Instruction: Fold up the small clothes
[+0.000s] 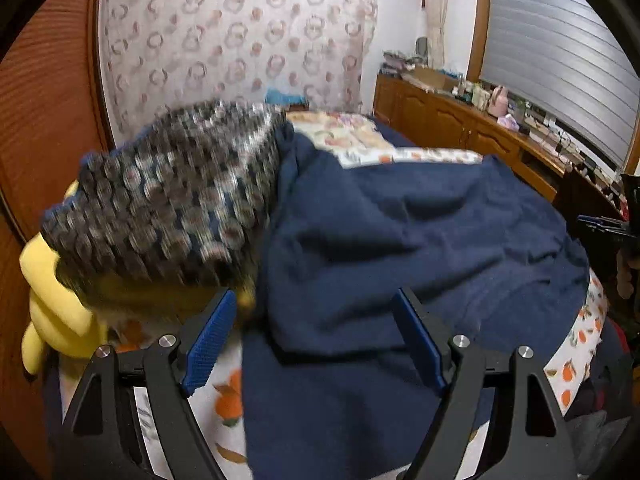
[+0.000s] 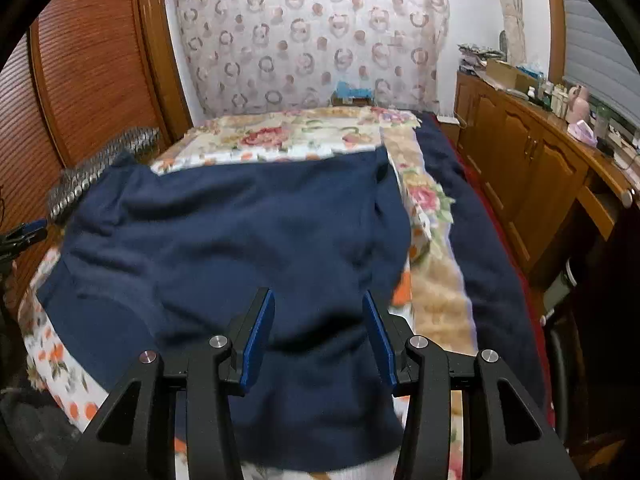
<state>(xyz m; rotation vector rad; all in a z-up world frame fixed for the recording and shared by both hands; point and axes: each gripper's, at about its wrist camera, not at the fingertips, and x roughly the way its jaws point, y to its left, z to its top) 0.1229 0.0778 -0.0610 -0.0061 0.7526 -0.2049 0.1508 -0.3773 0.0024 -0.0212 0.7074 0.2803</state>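
A navy blue garment [image 1: 400,240] lies spread and wrinkled on a bed with a floral, orange-fruit sheet [image 1: 576,344]. It also fills the middle of the right wrist view [image 2: 240,240]. My left gripper [image 1: 316,320] is open and empty, its blue pads [image 1: 212,336] just above the garment's near left part. My right gripper [image 2: 318,320] is open and empty above the garment's near edge. A grey-and-white knit piece [image 1: 168,192] lies at the garment's left, over a yellow plush toy [image 1: 52,296].
A floral blanket [image 2: 304,136] covers the far half of the bed, with a dark blue cover [image 2: 480,232] along its right side. Wooden cabinets [image 2: 532,168] with clutter on top run along the right. A wooden louvred wardrobe [image 2: 92,72] stands left.
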